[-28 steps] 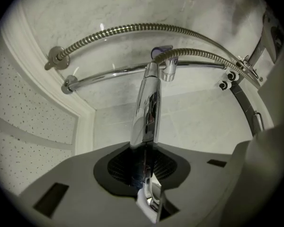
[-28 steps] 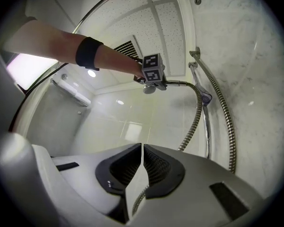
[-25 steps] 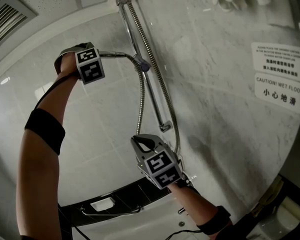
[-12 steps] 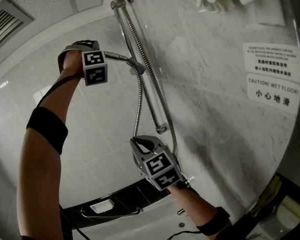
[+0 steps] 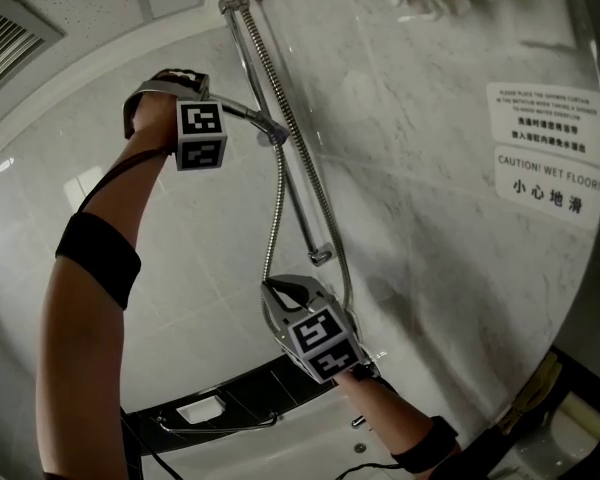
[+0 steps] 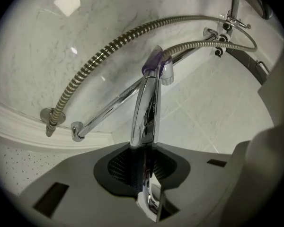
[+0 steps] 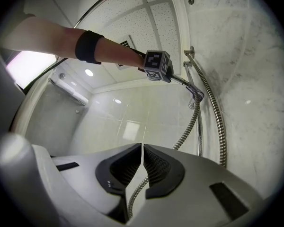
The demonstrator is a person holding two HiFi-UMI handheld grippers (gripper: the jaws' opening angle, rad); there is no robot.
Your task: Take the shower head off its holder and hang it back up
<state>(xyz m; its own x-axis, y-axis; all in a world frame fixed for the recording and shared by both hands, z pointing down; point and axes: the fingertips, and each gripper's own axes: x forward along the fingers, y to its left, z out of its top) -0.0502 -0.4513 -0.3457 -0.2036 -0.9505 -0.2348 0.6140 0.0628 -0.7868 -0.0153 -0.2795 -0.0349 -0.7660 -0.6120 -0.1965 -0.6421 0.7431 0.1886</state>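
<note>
Low in the head view, the right gripper points up the wall with its jaws pressed together and nothing between the pads, while the ribbed metal hose runs past just beyond their tips. Above it, a bare left arm wearing a black band reaches up and across. At its end, the left gripper is clamped narrowly on the chrome handle of the shower head, which rises out of the jaws. The handle's far end meets the purple-tinted holder on the slide rail, where the hose joins it. No view shows whether it is fully seated there. A second length of hose follows the rail down from its top bracket. Behind stands the pale marble wall, carrying two printed notices well to the right. A slatted ceiling vent sits far up in the left corner.
</note>
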